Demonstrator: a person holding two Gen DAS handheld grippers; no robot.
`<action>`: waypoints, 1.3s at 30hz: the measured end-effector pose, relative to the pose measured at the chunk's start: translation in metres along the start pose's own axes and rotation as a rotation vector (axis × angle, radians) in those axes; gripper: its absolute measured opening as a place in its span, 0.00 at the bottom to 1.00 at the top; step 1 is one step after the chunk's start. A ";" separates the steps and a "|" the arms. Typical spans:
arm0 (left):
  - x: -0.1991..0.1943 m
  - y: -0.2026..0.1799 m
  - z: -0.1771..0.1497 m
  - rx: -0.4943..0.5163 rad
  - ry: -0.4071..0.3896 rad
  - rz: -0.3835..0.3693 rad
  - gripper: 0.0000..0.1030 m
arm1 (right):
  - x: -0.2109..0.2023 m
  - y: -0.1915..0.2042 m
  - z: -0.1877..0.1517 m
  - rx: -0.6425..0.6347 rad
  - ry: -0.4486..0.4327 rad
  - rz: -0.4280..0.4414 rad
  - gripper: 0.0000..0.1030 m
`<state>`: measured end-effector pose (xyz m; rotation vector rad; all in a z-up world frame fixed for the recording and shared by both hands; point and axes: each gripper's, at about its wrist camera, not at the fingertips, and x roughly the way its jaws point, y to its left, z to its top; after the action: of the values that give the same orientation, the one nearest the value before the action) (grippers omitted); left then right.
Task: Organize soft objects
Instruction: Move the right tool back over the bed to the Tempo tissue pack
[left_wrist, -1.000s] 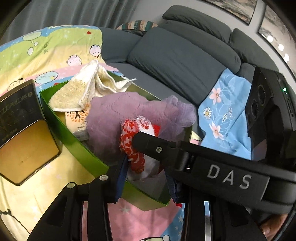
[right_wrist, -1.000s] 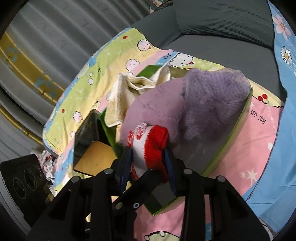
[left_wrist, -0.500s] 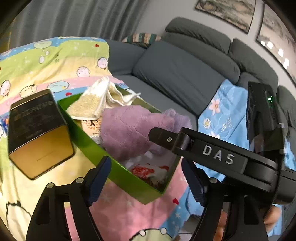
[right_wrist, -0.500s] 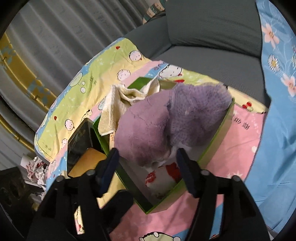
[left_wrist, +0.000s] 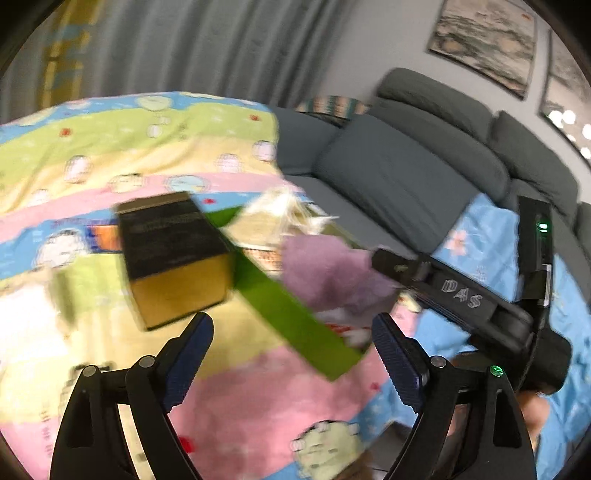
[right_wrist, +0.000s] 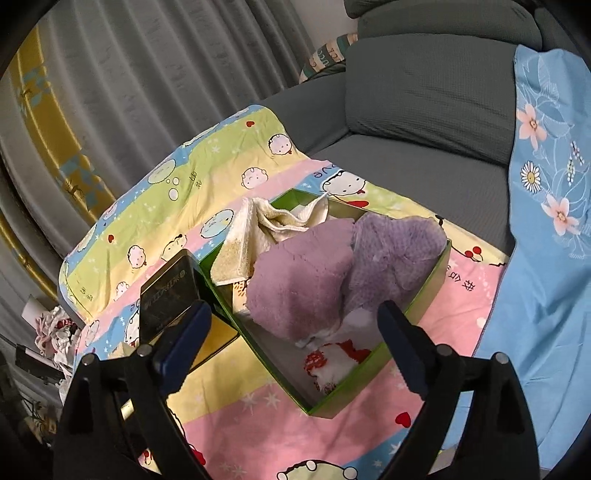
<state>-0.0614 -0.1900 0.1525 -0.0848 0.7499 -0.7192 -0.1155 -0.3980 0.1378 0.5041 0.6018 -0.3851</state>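
Observation:
A green box (right_wrist: 428, 291) lies on a cartoon-print blanket (right_wrist: 229, 413). Inside it are a cream towel (right_wrist: 255, 236), a purple plush cloth (right_wrist: 325, 280) and a red-and-white knit item (right_wrist: 332, 362) at the near end. My right gripper (right_wrist: 291, 343) is open and empty, above and back from the box's near end. My left gripper (left_wrist: 291, 354) is open and empty, in front of the box (left_wrist: 295, 325); this view is motion-blurred. The purple cloth (left_wrist: 325, 273) and the other gripper's black body (left_wrist: 480, 306) show there too.
A black-and-gold tin (right_wrist: 170, 295) lies against the box's left side, also seen in the left wrist view (left_wrist: 173, 258). A grey sofa (right_wrist: 424, 88) stands behind, with a blue floral cloth (right_wrist: 546, 206) draped at the right. Grey curtains (right_wrist: 147, 74) hang at the back.
Both grippers opened and let go of the red-and-white knit item, which now lies in the box's near end. Both grippers have pulled back and up from the box.

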 end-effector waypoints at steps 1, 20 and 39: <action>-0.004 0.006 -0.002 -0.003 -0.004 0.033 0.85 | 0.000 0.001 -0.001 -0.003 0.003 0.003 0.89; -0.074 0.167 -0.045 -0.236 0.001 0.437 0.85 | -0.002 0.109 -0.043 -0.362 -0.019 0.116 0.88; -0.086 0.256 -0.049 -0.480 0.061 0.477 0.85 | 0.182 0.368 -0.053 -1.428 0.473 0.020 0.67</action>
<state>0.0082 0.0676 0.0861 -0.3090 0.9468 -0.0796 0.1761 -0.1058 0.1099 -0.7985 1.1455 0.2476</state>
